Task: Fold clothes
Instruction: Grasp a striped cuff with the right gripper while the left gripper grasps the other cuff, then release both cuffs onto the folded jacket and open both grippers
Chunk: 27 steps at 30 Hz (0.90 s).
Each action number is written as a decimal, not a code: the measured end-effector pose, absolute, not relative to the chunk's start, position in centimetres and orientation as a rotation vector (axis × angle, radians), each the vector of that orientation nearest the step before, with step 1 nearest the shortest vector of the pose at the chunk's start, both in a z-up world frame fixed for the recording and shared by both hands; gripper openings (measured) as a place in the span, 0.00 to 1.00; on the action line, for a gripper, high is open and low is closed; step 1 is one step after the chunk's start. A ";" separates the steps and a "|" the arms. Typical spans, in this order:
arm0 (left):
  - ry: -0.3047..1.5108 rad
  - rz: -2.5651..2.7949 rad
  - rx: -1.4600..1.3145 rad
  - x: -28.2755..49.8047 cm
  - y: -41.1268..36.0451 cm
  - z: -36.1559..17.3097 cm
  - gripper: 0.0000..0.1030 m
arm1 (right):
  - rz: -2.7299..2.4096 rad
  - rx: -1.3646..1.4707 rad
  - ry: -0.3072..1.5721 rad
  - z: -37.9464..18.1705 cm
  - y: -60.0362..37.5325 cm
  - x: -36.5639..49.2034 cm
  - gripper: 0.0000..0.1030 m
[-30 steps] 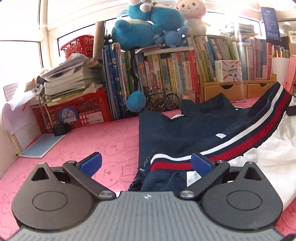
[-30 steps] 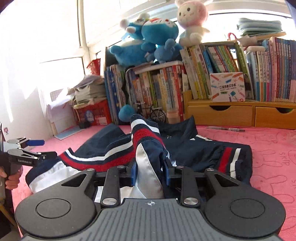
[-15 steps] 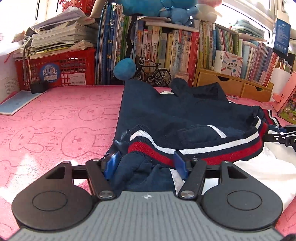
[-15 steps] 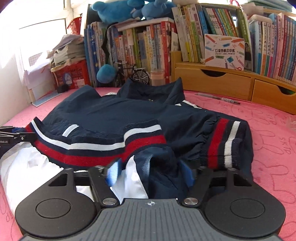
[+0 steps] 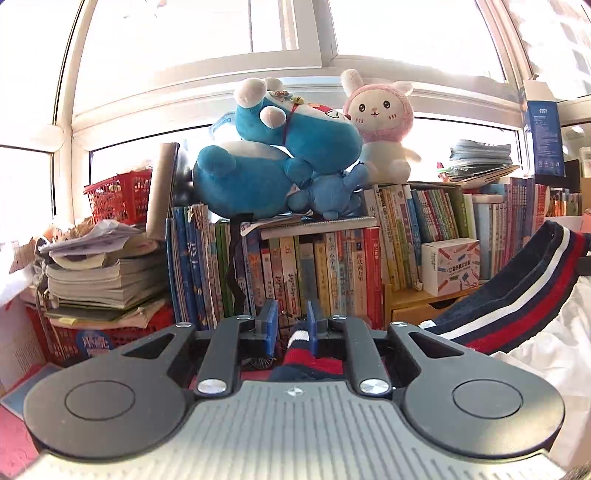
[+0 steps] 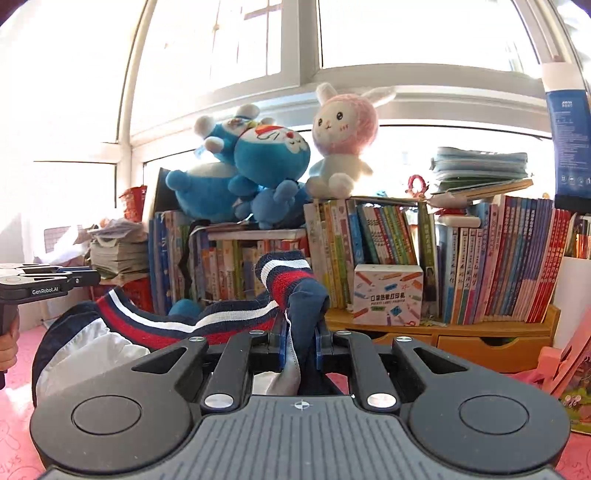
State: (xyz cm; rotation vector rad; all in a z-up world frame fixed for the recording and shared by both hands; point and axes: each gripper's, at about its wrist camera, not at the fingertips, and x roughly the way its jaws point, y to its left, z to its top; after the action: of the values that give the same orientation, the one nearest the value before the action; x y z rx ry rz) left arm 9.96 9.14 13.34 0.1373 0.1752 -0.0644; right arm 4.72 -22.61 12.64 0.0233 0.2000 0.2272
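A: What is seen between the fingers of the left gripper (image 5: 291,325)?

B: The striped hem of the jacket (image 5: 517,295) is seen there, lying against the right finger, with a gap left at the left finger. The fingers are closing, and full pressure on the cloth cannot be told. To the right of the fingers the hem is stretched upward, with white lining below it.

A: And the right gripper (image 6: 300,345)?

B: Its fingers are closing too, and dark blue cloth with a white edge is pinched between them. A bunch of striped hem is raised just above and beyond the fingers. To the left of them the jacket is hung in a sagging band toward the left gripper, which is seen at the far left, held by a hand (image 6: 8,341).

A: What lies farther off?

B: The pink bench (image 6: 14,398) is seen below the cloth. Beyond the fingers a row of books (image 6: 491,258) is lined up, and plush toys (image 6: 273,158) are set on top, under the window (image 6: 406,33).
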 end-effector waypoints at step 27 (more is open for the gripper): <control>0.544 -0.169 0.104 13.9 14.3 3.7 0.99 | 0.106 0.104 0.508 2.1 -28.4 4.7 1.00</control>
State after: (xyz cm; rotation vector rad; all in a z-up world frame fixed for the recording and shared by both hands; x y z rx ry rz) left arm 13.93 14.31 3.71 0.1038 0.5437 -0.1687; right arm 4.73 -28.35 2.07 0.1043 0.5077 0.1064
